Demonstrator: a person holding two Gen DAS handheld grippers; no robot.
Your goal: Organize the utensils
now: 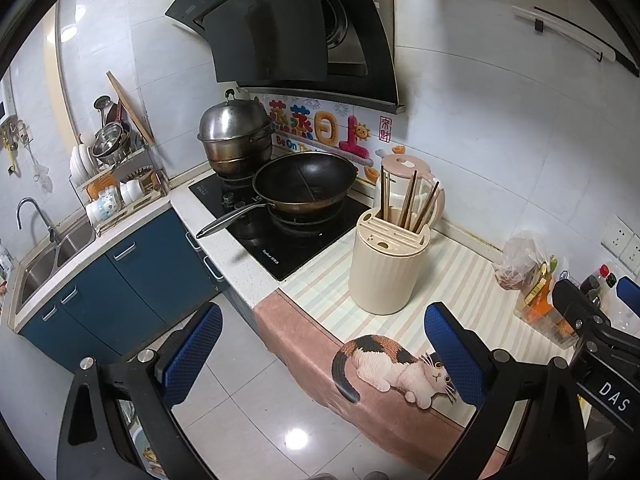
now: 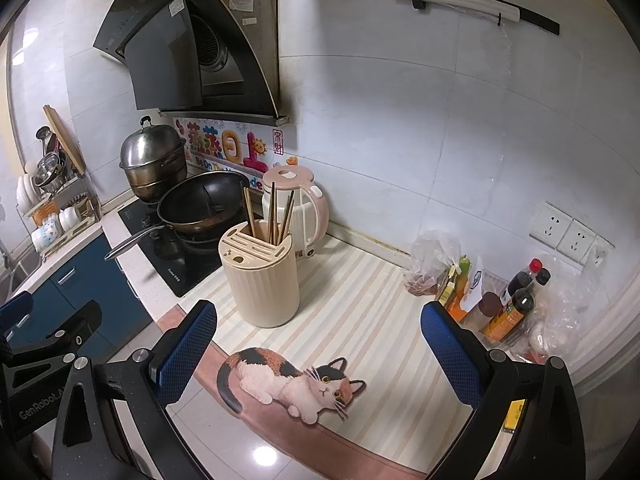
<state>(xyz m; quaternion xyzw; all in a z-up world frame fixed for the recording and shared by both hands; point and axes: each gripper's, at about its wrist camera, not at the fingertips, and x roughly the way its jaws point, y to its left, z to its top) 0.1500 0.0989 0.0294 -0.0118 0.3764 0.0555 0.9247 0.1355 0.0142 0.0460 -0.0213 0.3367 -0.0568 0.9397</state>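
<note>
A cream ribbed utensil holder (image 1: 386, 266) stands on the striped cat mat (image 1: 460, 312), with several brown chopsticks (image 1: 408, 202) upright in its back slot. It also shows in the right wrist view (image 2: 262, 276), chopsticks (image 2: 272, 214) included. My left gripper (image 1: 326, 354) is open and empty, held in front of the counter edge, short of the holder. My right gripper (image 2: 320, 350) is open and empty, over the mat's cat picture. The right gripper's body shows at the left view's right edge (image 1: 592, 320).
A pink kettle (image 2: 298, 210) stands behind the holder. A black wok (image 1: 306, 182) and a steel steamer pot (image 1: 236, 136) sit on the stove to the left. Sauce bottles (image 2: 516, 304) and a plastic bag (image 2: 430, 264) stand at the right. A dish rack (image 1: 116, 172) and sink (image 1: 44, 260) are at far left.
</note>
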